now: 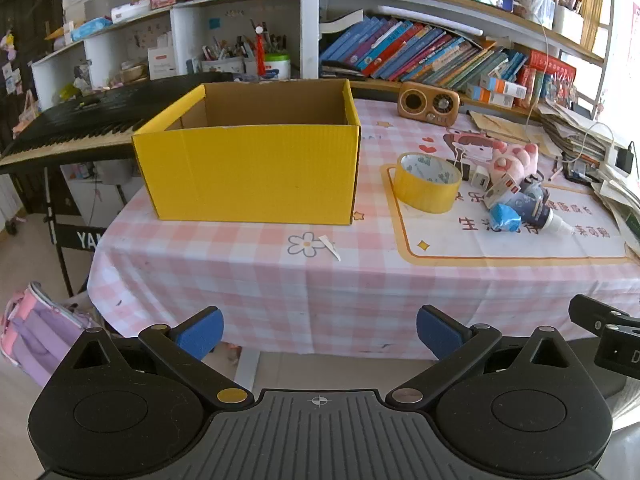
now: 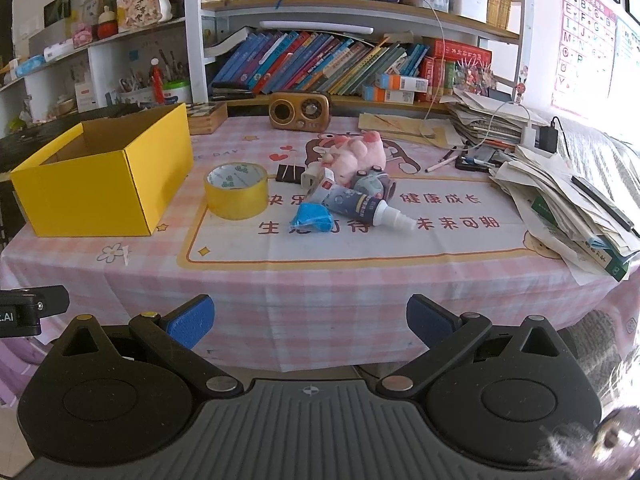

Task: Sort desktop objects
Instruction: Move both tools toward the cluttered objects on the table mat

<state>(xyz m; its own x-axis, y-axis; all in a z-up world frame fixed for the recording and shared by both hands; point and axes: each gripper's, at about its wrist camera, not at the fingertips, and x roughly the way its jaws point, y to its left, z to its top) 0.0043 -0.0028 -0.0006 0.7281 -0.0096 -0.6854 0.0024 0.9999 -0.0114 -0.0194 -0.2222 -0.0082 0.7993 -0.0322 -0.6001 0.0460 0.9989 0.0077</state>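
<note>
The left hand-held gripper (image 1: 319, 330) is wide open and holds nothing. The right hand-held gripper (image 2: 310, 320) is wide open and empty too. Both hang in front of the near edge of the desk (image 2: 320, 280), not yet over it, so I think sorting has not begun. The yellow box (image 1: 248, 174) sits open-topped by the left edge, likely waiting for things to go in. The tape roll (image 2: 236, 191) stands just right of it. Past that, mid-desk, the blue pack (image 2: 311, 219), bottle (image 2: 360, 206) and pink toy (image 2: 356, 154) lie in a touching pile.
</note>
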